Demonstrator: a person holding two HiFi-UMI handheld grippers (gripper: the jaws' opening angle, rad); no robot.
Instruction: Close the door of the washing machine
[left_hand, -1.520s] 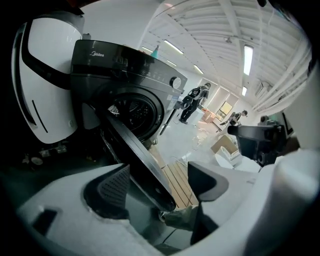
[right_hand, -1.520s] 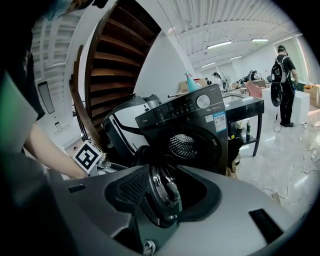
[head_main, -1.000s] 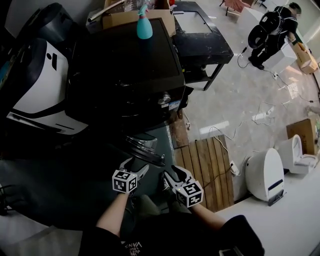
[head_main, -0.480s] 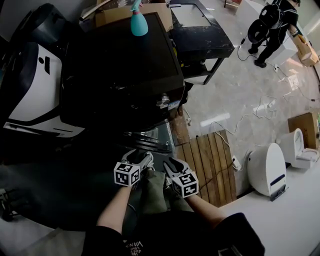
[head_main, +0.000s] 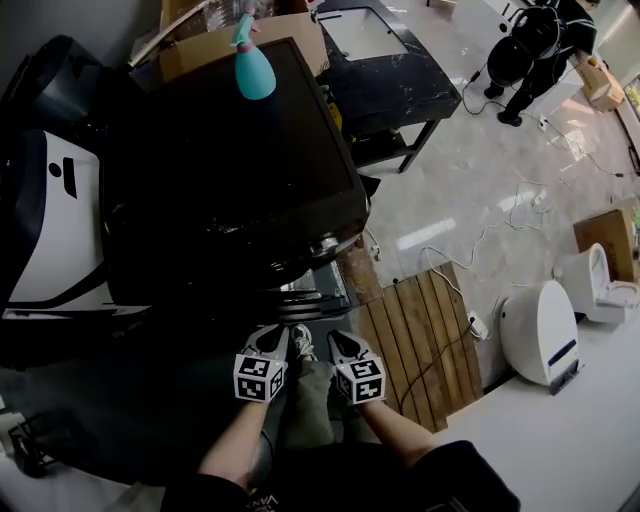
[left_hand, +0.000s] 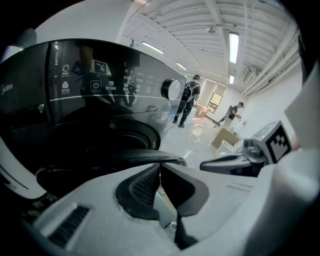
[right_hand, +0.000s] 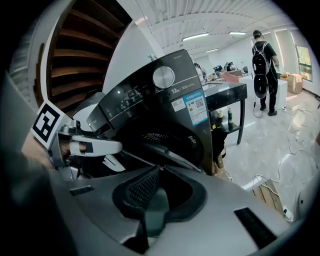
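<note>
The black front-loading washing machine fills the middle of the head view, and its round door hangs open at the front, low down. Both grippers are side by side just in front of the door, apart from it. The left gripper is shut with nothing in it; in the left gripper view its tips meet below the door's dark rim. The right gripper is closing its jaws on nothing; in its own view the tips touch in front of the drum opening.
A teal spray bottle and a cardboard box sit on top of the machine. A black table stands behind it, a wooden pallet on the right, a white appliance further right. A person stands far back.
Both grippers have drawn back from the door toward the person. Their jaws, wide apart a second ago, have come together.
</note>
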